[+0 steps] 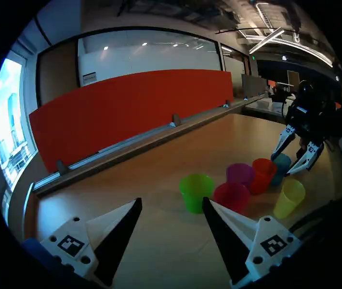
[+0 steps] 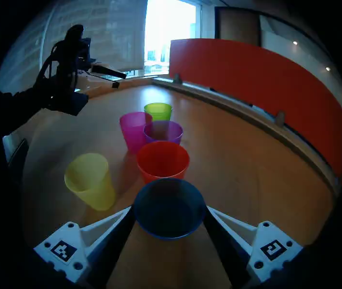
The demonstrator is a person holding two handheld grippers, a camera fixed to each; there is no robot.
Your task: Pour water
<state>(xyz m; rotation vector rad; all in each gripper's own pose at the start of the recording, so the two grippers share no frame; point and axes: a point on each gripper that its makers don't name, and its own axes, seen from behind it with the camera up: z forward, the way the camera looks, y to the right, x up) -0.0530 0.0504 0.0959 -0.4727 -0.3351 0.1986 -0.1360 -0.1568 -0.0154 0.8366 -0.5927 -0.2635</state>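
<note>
Between right gripper (image 2: 168, 209) jaws: blue cup (image 2: 169, 212) was clasped.
Left gripper (image 1: 172, 200): jaws stood spread, green cup (image 1: 196, 190) just beyond.

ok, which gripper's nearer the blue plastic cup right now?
Right. The right gripper has the blue plastic cup between its fingers; the left gripper is open, well back on the far side of the other cups.

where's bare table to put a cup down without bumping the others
Widest bare table lies between the cup row and the red divider. More lies between the green cup and the left gripper. Crowded: pink cup, purple cup, red cup and blue cup bunch together, yellow cup close beside.
</note>
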